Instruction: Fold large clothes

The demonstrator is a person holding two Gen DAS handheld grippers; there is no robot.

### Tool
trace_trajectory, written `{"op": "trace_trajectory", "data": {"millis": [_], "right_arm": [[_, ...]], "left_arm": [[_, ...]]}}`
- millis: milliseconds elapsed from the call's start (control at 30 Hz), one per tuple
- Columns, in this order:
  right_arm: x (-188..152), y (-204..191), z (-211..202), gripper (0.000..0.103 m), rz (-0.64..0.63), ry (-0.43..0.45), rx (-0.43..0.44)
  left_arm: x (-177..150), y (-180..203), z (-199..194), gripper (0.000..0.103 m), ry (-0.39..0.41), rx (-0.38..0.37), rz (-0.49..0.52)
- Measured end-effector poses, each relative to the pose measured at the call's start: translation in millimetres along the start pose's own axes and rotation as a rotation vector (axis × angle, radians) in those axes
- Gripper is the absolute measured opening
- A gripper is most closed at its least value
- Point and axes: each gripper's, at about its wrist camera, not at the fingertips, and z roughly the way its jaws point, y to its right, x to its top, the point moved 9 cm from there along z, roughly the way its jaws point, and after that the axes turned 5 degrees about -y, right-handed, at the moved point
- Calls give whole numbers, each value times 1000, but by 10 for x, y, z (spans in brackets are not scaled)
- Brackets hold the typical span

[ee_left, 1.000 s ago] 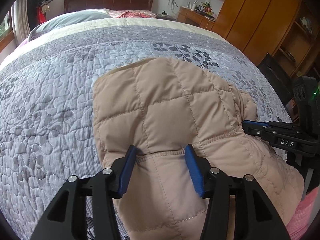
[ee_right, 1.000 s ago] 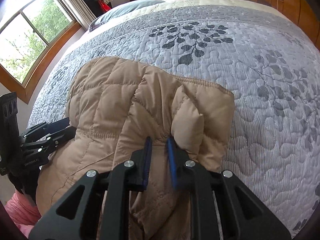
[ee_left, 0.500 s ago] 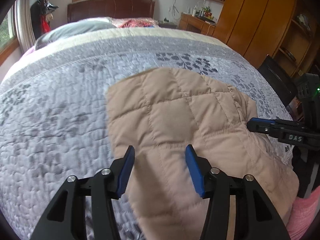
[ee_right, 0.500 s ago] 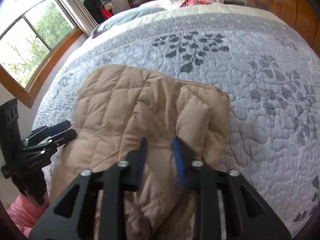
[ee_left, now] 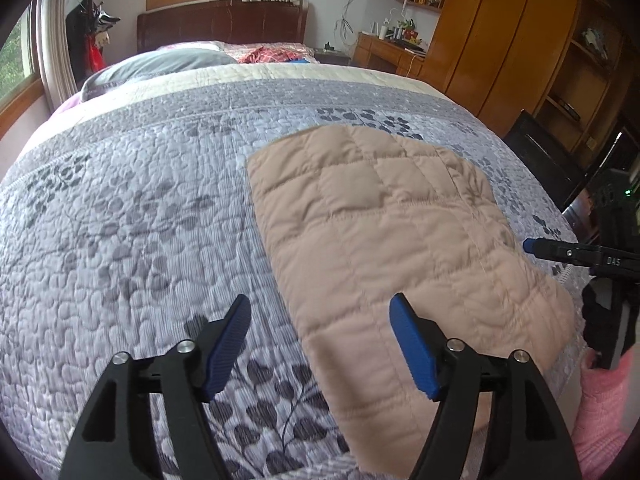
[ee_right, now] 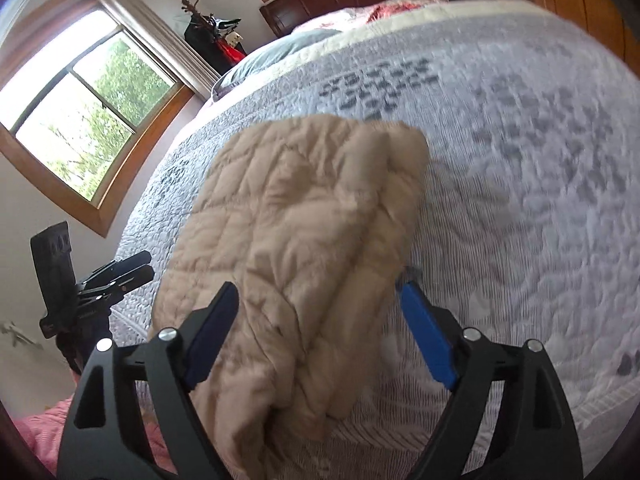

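A tan quilted jacket lies folded into a flat rectangle on the grey leaf-patterned bedspread. It also shows in the right wrist view, which is blurred. My left gripper is open and empty, raised above the jacket's near left edge. My right gripper is open and empty, its jaws spread wide over the jacket's near end. The right gripper's tip shows at the jacket's right side in the left wrist view. The left gripper shows left of the jacket in the right wrist view.
Pillows and a dark headboard are at the bed's far end. A wooden wardrobe and desk stand right of the bed. A window is on the left. A pink sleeve shows at the near edge.
Both grippers let go of the jacket, opened wide and pulled back and up. The jacket now lies flat on the bed. The left view has shifted left.
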Motion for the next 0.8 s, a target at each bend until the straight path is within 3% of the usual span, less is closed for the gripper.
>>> {"op": "trace_trajectory", "data": {"millis": [433,633,800], "right_arm": [[-191,119,245,90,118,-53,233],[-217,103,438,91,142,-99,313],[-175,-5,572,91,102,-114,304]], "left_arm": [[-122,-91,223,82,-69,-92,-46],[-106,-154,448,89,-118,-258,-132],[-115,-89,670,93,-179,-446,-222]]}}
